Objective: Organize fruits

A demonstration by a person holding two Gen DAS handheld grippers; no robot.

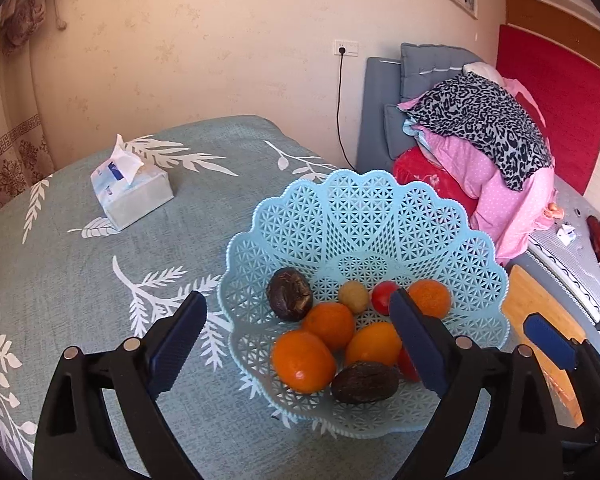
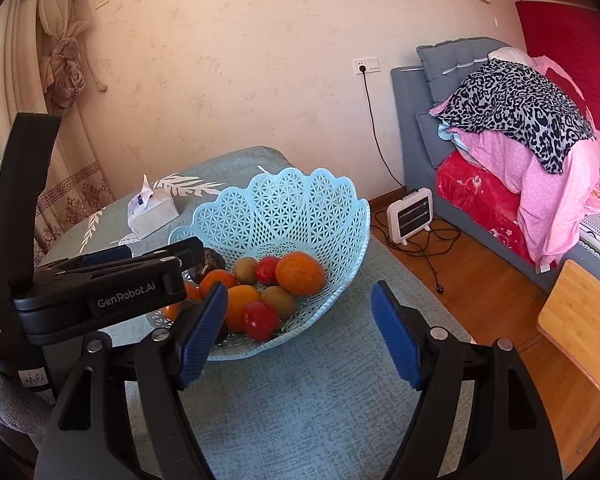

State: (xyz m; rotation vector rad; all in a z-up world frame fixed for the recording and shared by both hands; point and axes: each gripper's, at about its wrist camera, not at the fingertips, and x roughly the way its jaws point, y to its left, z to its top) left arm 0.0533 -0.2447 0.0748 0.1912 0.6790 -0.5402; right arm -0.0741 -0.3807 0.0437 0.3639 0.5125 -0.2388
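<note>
While both my claws hang spread w/ nothing in them, left gripper (image 1: 296, 332) and right gripper (image 2: 298, 330), round oranges (image 1: 303, 361) fill the lacy scalloped plastic basket (image 1: 364, 216). Only right view shows the ribbed white heater (image 2: 410, 216) on wood floor.

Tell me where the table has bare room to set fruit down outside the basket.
Bare cloth lies between the tissue box and the basket, and in the near strip in front of the basket under the open right gripper. It is crowded inside the basket, and the open left gripper hangs over its near-left rim.
</note>
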